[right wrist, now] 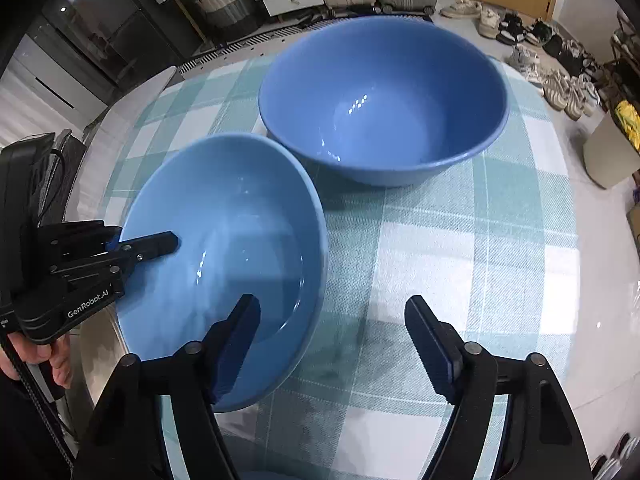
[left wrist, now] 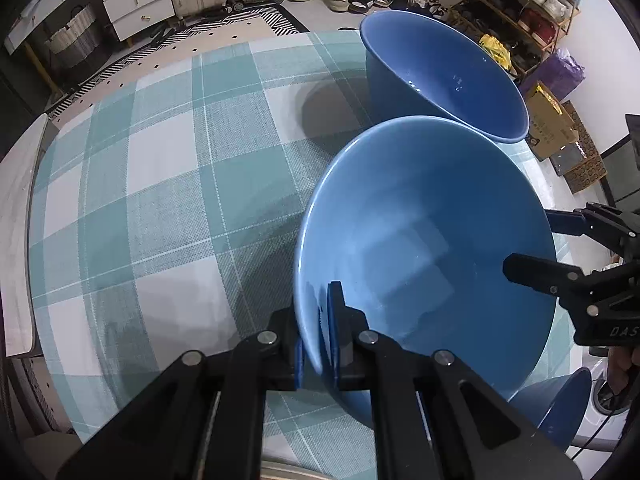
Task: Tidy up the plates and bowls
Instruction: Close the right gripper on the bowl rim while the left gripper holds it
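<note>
Blue glazed smaller bowl (right wrist: pixel 224 248) pinched at rim by left claw (left wrist: pixel 320 344), tilted for nesting into larger blue bowl (right wrist: pixel 384 100); right claw (right wrist: pixel 332 344) agape, empty.

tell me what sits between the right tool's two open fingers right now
Only bare checked teal-and-white tablecloth, as the right wrist view shows; the right tool is open, and the tilted light blue ceramic bowl lies partly behind its left finger.

Left gripper clamped, right gripper spread wide

The left gripper (left wrist: pixel 320 336) has its two blue-padded fingers drawn close together, pinching a thin rim between them; in the right wrist view it enters from the left edge, held by a bare hand (right wrist: pixel 38 354) whose fingers curl under its black body. The right gripper (right wrist: pixel 334 344) has its fingers well apart, nothing between the pads, pointing forward and slightly down.
</note>
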### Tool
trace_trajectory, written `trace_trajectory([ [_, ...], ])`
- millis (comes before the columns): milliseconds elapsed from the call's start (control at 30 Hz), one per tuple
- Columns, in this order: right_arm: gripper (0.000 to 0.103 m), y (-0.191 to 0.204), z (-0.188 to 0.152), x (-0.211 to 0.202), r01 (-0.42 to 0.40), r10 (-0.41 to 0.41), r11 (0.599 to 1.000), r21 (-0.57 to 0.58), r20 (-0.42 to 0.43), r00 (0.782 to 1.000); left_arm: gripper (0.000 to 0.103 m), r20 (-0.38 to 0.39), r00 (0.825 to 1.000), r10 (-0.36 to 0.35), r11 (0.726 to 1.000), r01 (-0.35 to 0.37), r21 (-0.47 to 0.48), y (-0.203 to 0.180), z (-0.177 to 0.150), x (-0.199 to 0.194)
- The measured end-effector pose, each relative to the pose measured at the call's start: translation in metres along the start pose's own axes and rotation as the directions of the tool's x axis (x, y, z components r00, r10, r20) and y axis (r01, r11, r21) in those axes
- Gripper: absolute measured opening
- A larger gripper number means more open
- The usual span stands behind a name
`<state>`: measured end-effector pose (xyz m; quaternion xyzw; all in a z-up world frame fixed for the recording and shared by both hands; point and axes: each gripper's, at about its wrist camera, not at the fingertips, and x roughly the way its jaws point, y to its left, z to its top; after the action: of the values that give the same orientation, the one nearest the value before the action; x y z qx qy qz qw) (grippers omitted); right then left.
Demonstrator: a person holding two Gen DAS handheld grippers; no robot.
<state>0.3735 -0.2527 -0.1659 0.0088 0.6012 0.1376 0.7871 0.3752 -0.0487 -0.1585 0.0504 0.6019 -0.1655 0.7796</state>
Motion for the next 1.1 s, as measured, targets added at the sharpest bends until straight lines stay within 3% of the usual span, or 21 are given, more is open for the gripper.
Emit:
trace_trajectory([
  [233, 0.049, -0.002, 0.001, 0.013, -0.045, 0.047, 0.998, 0.042, -0.048, 0.998, 0.007, -0.003, 1.000, -0.007, 1.000, 0.007, -0.016, 0.002, 0.001, 0.002],
  [500, 0.034, 0.003, -0.001, 0.014, -0.035, 0.037, 0.999, 0.038, -0.059, 0.998, 0.007, -0.009, 1.000, -0.012, 1.000, 0.012, -0.024, 0.003, 0.000, 0.002],
  [667, 0.017, 0.010, 0.001, 0.013, -0.060, 0.061, 0.998, 0.030, -0.050, 0.997, 0.007, -0.015, 1.000, 0.008, 1.000, -0.009, -0.025, 0.001, 0.000, 0.003],
  [1100, 0.015, 0.015, 0.000, 0.004, -0.034, 0.036, 0.998, 0.044, -0.048, 0.998, 0.007, -0.027, 1.000, -0.001, 0.999, -0.001, -0.046, -0.004, -0.005, -0.007],
])
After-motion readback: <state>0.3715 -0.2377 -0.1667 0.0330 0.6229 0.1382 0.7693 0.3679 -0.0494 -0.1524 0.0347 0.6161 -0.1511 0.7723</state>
